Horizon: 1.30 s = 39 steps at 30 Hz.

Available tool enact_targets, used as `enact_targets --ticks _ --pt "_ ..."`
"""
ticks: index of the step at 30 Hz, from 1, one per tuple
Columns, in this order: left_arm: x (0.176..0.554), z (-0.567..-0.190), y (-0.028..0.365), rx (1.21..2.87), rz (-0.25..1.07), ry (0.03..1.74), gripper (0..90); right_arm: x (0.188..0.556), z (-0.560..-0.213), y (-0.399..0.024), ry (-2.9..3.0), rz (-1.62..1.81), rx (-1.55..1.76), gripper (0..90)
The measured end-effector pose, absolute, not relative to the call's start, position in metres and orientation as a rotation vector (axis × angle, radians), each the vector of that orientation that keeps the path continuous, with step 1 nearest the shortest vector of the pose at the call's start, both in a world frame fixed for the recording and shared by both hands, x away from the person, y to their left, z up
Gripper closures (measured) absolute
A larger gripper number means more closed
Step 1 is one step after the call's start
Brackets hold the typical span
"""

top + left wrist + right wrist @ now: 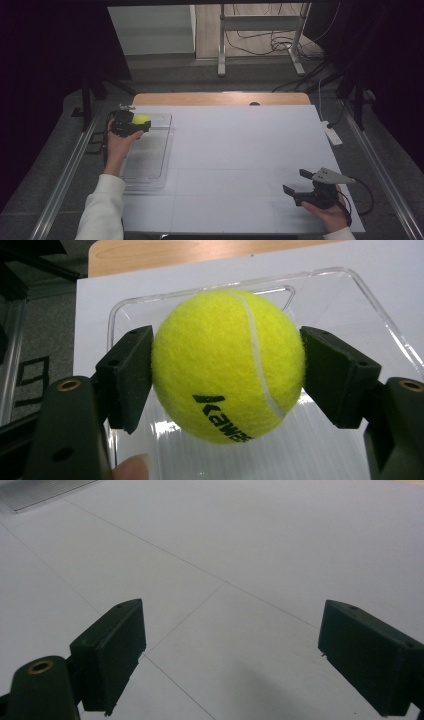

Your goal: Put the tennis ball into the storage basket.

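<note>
My left gripper (142, 123) clamps the fuzzy yellow tennis ball (228, 365) between both pads, over the far end of the clear plastic rectangular tray (150, 160) at ten o'clock on the white table (240, 150). My right gripper (298, 181), at four o'clock, stands wide open above bare table

The tray (150, 165) lies on the table (235, 150) at its left side. The tennis ball (141, 120) sits between the jaws of the left hand-held gripper (131, 123) over the tray's far end. The right hand-held gripper (297, 182) is over the table's near right corner, well apart from the tray.
</note>
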<state>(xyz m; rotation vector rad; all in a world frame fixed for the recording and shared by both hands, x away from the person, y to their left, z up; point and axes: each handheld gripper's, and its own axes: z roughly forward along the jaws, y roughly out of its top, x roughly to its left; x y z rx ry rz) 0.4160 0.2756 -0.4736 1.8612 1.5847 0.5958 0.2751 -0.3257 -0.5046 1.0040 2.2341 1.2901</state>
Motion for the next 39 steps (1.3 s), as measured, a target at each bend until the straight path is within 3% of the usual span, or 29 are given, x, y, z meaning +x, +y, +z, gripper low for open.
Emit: enact_targets --ticks 39 --pt "0.426 -0.491 0.27 1.975 0.573 1.629 26.7 0.276 -0.505 -0.326 2.236 1.292 1.005 12.4"
